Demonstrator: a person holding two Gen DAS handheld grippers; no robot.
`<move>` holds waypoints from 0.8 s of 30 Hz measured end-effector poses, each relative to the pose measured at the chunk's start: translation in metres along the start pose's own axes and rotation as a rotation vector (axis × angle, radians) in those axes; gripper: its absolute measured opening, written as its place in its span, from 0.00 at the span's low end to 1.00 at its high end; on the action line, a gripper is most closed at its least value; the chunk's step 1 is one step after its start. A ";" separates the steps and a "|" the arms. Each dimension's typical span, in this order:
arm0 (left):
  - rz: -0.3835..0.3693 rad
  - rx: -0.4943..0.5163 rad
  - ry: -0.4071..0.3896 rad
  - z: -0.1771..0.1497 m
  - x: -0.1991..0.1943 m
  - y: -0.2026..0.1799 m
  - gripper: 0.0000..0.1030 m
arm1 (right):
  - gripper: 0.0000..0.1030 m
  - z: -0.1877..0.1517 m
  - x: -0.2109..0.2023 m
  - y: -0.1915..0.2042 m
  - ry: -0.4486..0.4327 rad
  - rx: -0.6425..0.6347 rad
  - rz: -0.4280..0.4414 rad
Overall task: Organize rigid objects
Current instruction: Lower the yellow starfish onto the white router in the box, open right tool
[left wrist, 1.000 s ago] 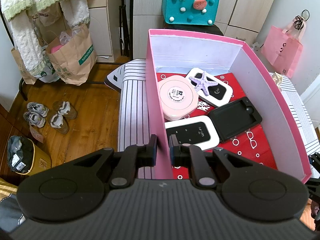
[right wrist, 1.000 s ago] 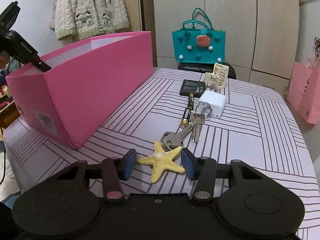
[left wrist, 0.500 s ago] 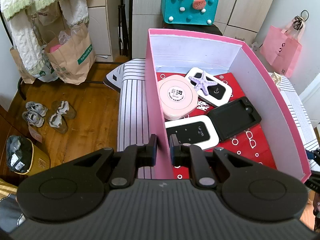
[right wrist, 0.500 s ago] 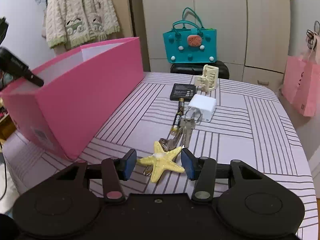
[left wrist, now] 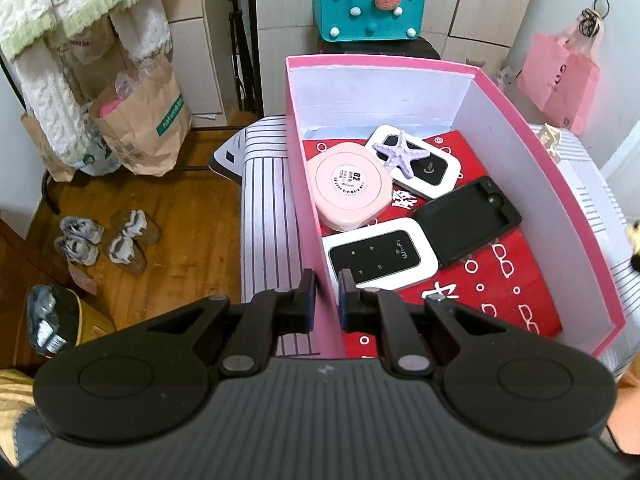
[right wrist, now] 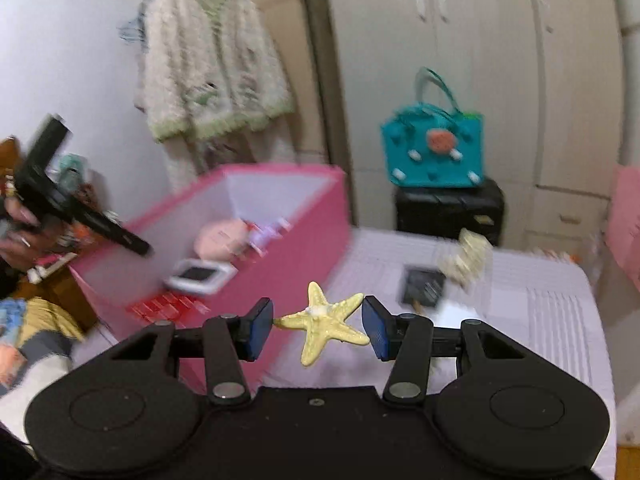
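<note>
While left fingers [left wrist: 311, 298] pinch the pink box [left wrist: 552, 184] wall, right fingers [right wrist: 256, 330] hold yellow starfish [right wrist: 324, 326].

Pink box [left wrist: 420, 65], white inside, red patterned lining. In the box: pale pink round case [left wrist: 349, 185], lilac starfish [left wrist: 400, 155], black case [left wrist: 466, 222]. Right of the box: pale yellow starfish [right wrist: 325, 324]. Under the box: white cloth [left wrist: 266, 216] with dark stripes.

The left wrist view looks steeply down into the pink box [left wrist: 500, 108] from close above its wall. The right wrist view faces it more level from beside; both share it.
</note>
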State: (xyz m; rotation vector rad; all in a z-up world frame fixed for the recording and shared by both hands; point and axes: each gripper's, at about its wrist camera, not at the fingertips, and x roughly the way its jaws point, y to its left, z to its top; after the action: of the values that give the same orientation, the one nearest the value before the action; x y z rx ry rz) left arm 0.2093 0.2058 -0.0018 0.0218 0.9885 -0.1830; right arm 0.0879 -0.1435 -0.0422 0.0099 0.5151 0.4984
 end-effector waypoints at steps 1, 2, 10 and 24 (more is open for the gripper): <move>0.005 0.005 -0.002 -0.001 0.000 -0.001 0.10 | 0.53 0.009 0.001 0.005 -0.013 -0.011 0.026; 0.010 0.009 -0.004 -0.001 -0.001 -0.002 0.09 | 0.53 0.017 0.002 0.009 -0.019 -0.020 0.053; 0.064 0.071 -0.043 -0.008 -0.005 -0.013 0.08 | 0.53 0.074 0.068 0.050 0.145 -0.010 0.302; 0.042 0.020 -0.046 -0.010 -0.008 -0.008 0.08 | 0.53 0.095 0.221 0.104 0.545 -0.017 0.314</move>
State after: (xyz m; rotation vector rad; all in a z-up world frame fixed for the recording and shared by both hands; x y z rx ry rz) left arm 0.1950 0.1999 0.0002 0.0563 0.9401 -0.1545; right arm 0.2526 0.0604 -0.0492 -0.0642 1.0523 0.8196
